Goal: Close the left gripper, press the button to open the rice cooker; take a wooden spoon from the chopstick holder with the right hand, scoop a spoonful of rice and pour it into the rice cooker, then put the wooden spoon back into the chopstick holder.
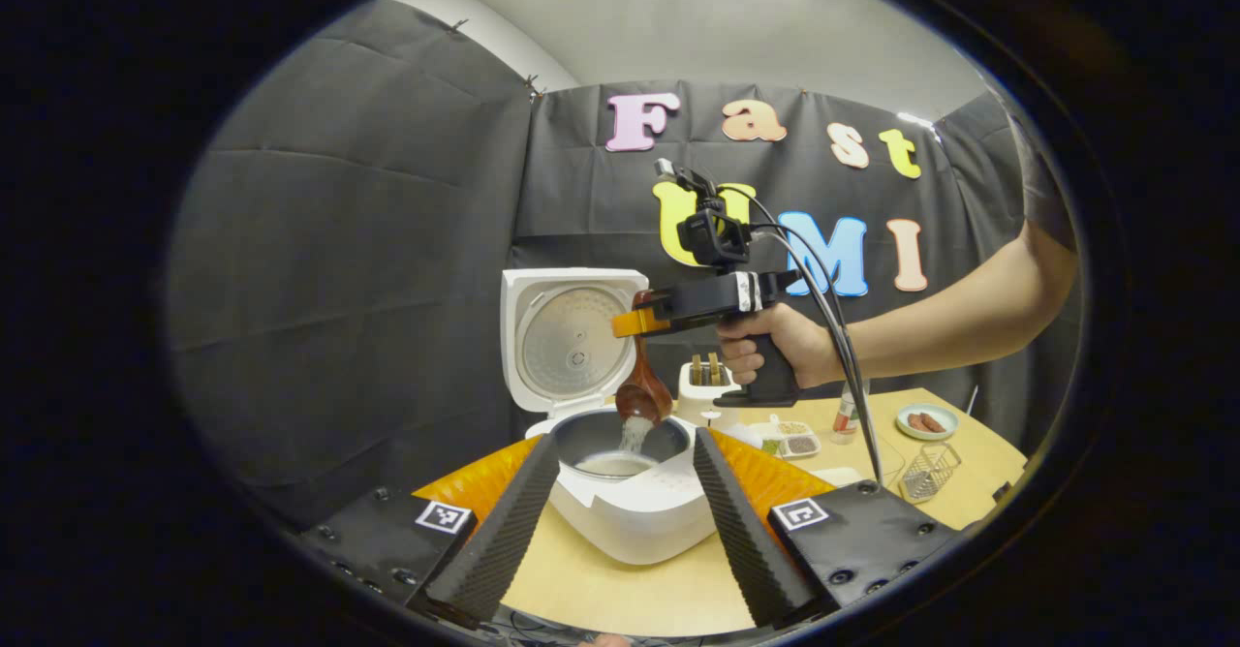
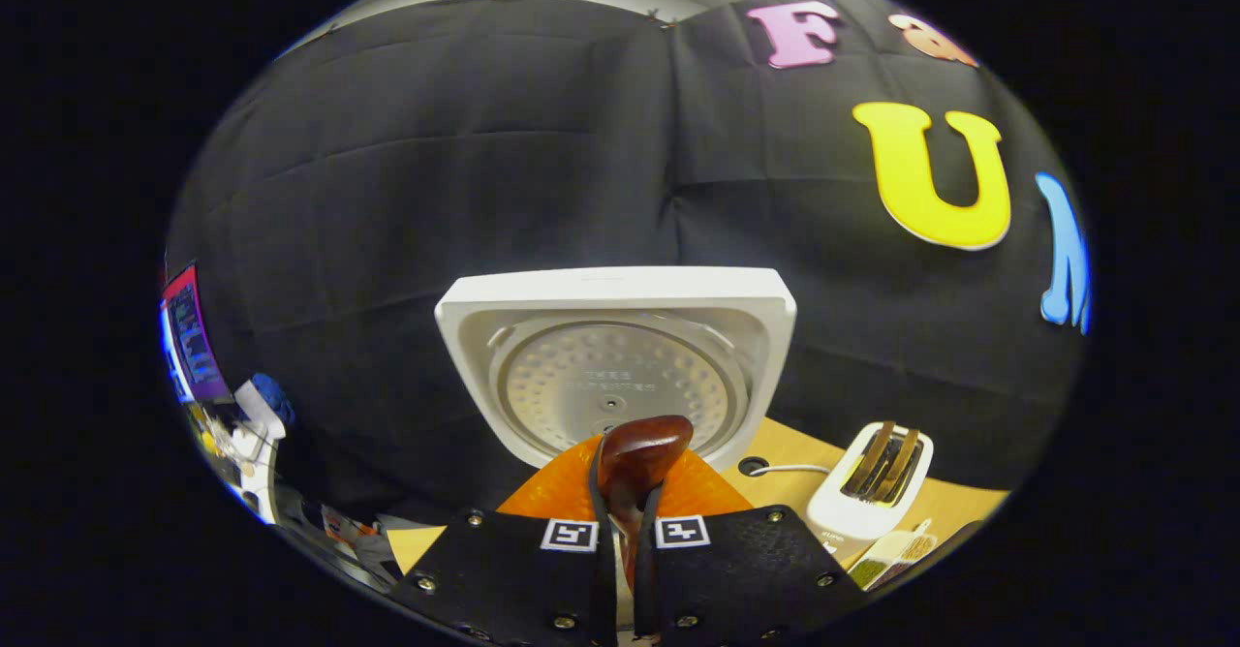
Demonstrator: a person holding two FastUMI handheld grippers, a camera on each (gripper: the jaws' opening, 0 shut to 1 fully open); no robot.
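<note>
Rice cooker: smooth white plastic shell; dimpled, dull metal plate inside its lid. Wooden spoon: dark, glossy wood. Left gripper fingers: black ribbed matt pads. Table: pale, smooth wood-look top. Wall: matt black cloth.

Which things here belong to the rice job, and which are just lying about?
Job: rice cooker, spoon, rice, right hand-held gripper.
Lying about: toaster, wire basket, small dish, bottle.
</note>
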